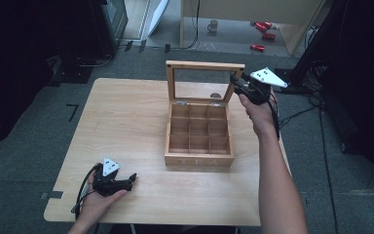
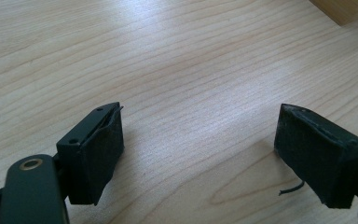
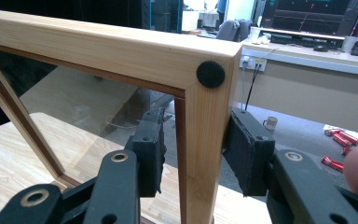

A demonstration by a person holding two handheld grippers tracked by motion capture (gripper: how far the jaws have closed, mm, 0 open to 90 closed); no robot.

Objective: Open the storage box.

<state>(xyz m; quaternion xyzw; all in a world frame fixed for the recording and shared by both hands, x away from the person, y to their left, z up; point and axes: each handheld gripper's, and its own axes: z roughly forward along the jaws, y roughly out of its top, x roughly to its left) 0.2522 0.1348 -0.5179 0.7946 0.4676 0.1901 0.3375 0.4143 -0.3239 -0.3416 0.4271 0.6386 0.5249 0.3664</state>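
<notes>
Right gripper point(image 3: 193, 154) astride lid frame point(image 3: 121, 51); contact unclear

The light brown wooden tea box point(image 1: 199, 132) sits on the pale, wavy-grained wooden table point(image 1: 126, 126). Both claws are black, with grey plates.

Grey floor point(image 1: 126, 63), mug point(image 1: 213, 25), red cans point(image 1: 257, 47).
</notes>
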